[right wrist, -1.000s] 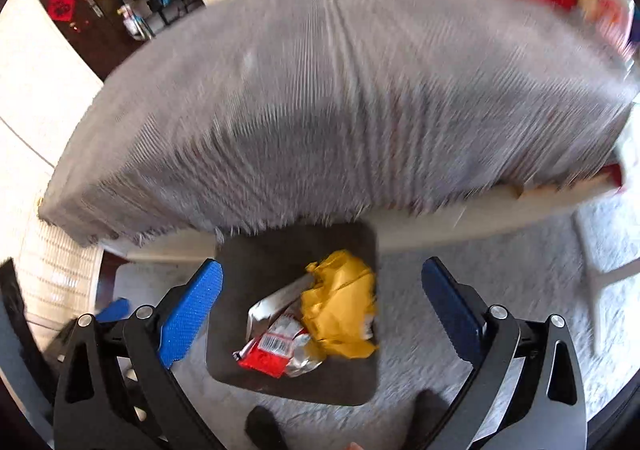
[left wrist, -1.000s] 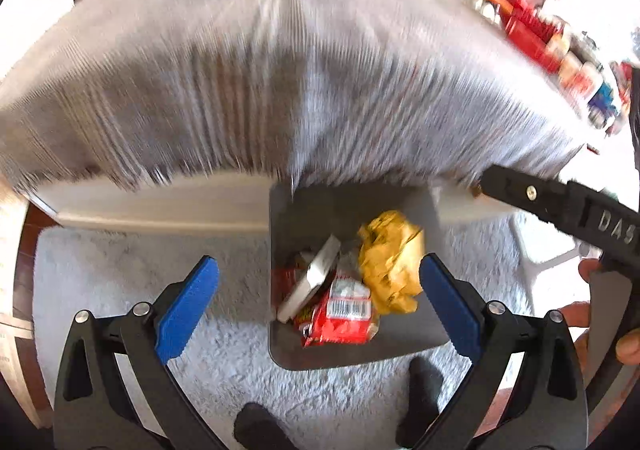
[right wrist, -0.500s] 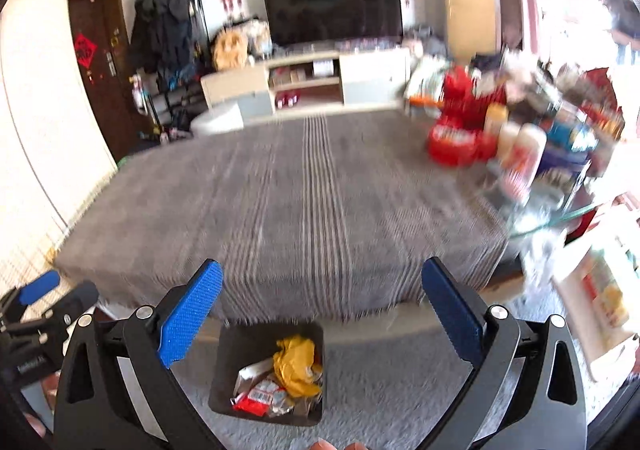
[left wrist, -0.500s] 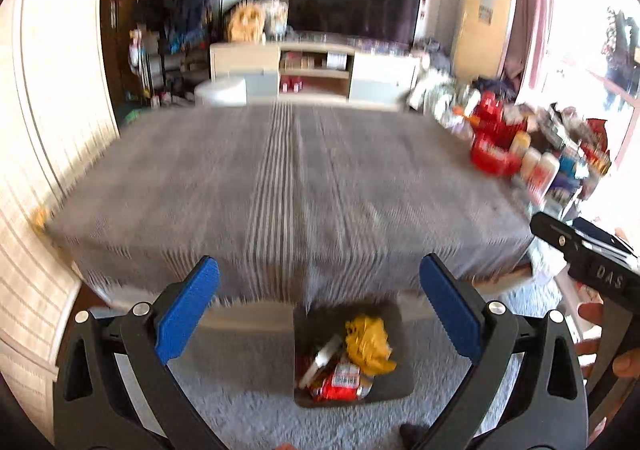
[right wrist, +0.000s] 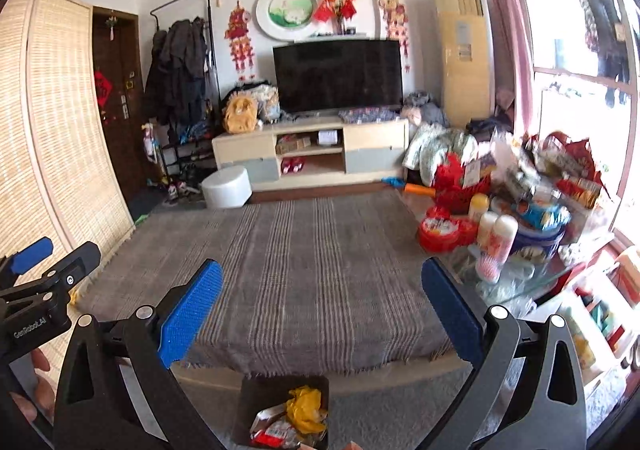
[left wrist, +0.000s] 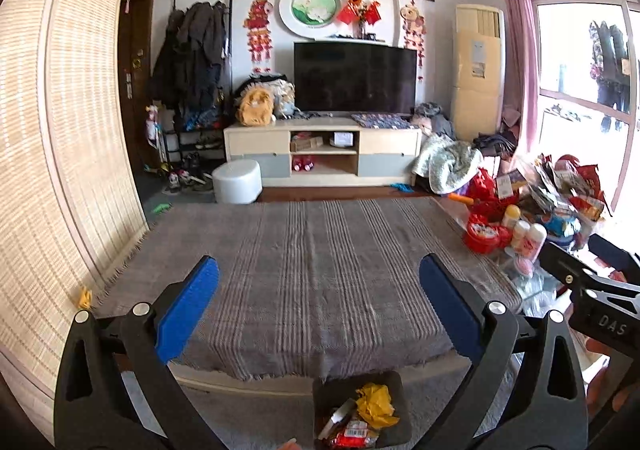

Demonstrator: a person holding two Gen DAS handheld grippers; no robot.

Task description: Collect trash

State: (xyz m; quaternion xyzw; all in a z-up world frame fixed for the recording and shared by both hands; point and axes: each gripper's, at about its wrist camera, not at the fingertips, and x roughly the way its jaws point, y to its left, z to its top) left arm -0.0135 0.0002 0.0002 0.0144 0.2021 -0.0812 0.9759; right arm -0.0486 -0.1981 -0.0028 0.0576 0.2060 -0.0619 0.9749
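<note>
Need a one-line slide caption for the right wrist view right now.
Open right claw raised over a bare striped grey tablecloth; dark bin below holds yellow wrapper and red packet.

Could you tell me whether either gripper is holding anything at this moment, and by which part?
Nothing is held: the left gripper and right gripper are both open and empty.

A dark television (left wrist: 354,77) stands at frame centre on a pale low cabinet (left wrist: 322,151) against the white back wall. Coats hang on a rack (left wrist: 191,58) at upper left. Daylight pours through the window (left wrist: 582,70) at right. A grey striped cloth (left wrist: 312,274) fills the lower middle.
</note>
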